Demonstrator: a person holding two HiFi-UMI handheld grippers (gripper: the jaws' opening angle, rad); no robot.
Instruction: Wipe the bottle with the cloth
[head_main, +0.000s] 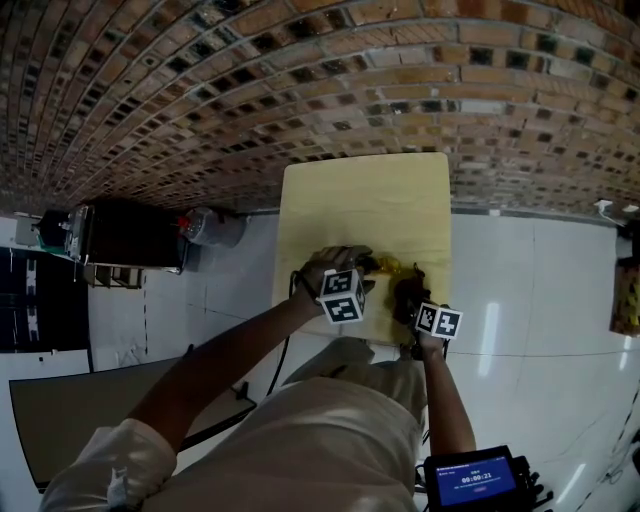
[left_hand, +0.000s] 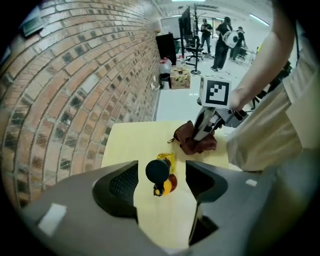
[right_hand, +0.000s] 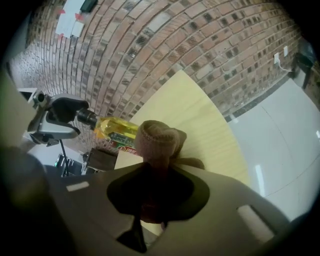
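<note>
Your L gripper (left_hand: 161, 177) points steeply down over the bottle (left_hand: 165, 161), fingers (left_hand: 122, 182) spread wide w/ the black cap (left_hand: 157, 171) between them. There's a gap on both sides, so neither pad is on it. The bottle, yellow liquid inside, stands on the pale wood bench (left_hand: 145, 135), toward your edge and a bit right of centre; the bench backs onto a brick wall (head_main: 300, 80). Your R gripper (right_hand: 157, 175) is just right of it, fingers pinched tight on the brown cloth (right_hand: 155, 140). The wad bulges out past the tips, and in the L gripper view its lower part rests on the bench. Cloth and bottle are near each other but apart.
</note>
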